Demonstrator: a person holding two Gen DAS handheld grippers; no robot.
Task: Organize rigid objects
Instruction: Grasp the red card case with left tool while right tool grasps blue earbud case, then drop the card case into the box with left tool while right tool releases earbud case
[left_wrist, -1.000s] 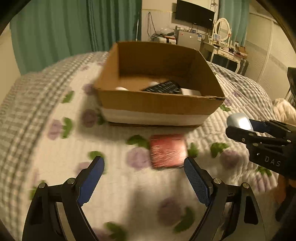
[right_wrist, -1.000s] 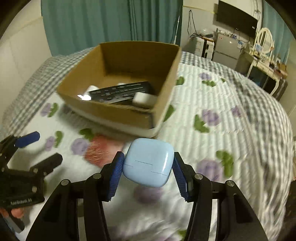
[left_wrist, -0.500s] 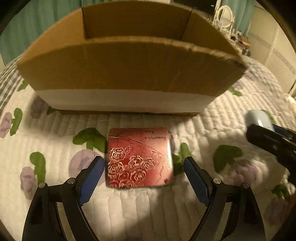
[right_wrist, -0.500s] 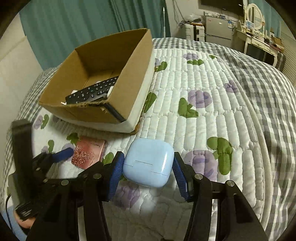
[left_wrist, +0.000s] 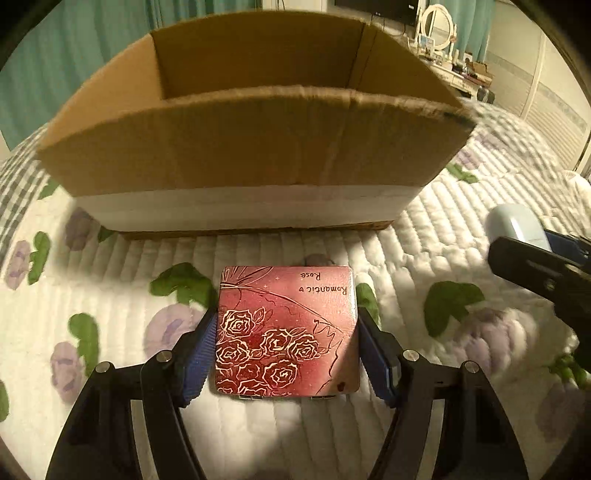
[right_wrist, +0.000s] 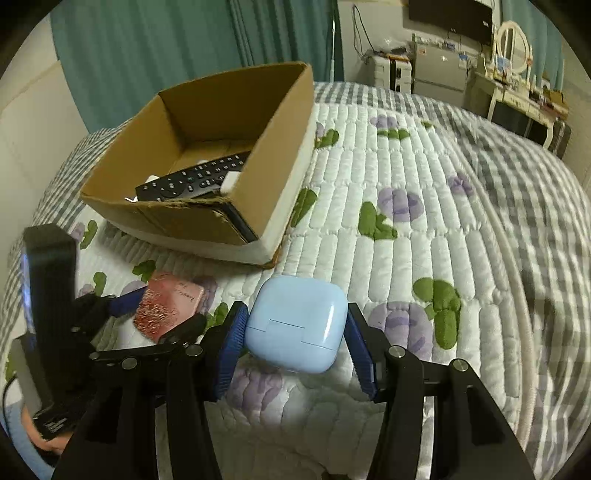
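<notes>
Blue-padded left gripper had closed from a wide straddle onto the red rose tin on the quilt | right gripper kept clamping the pale blue case | cardboard box just ahead, so both looked ready for boxing.

dim warm room light, strong fisheye warp, dark vignetted corners, blurred edges
</notes>
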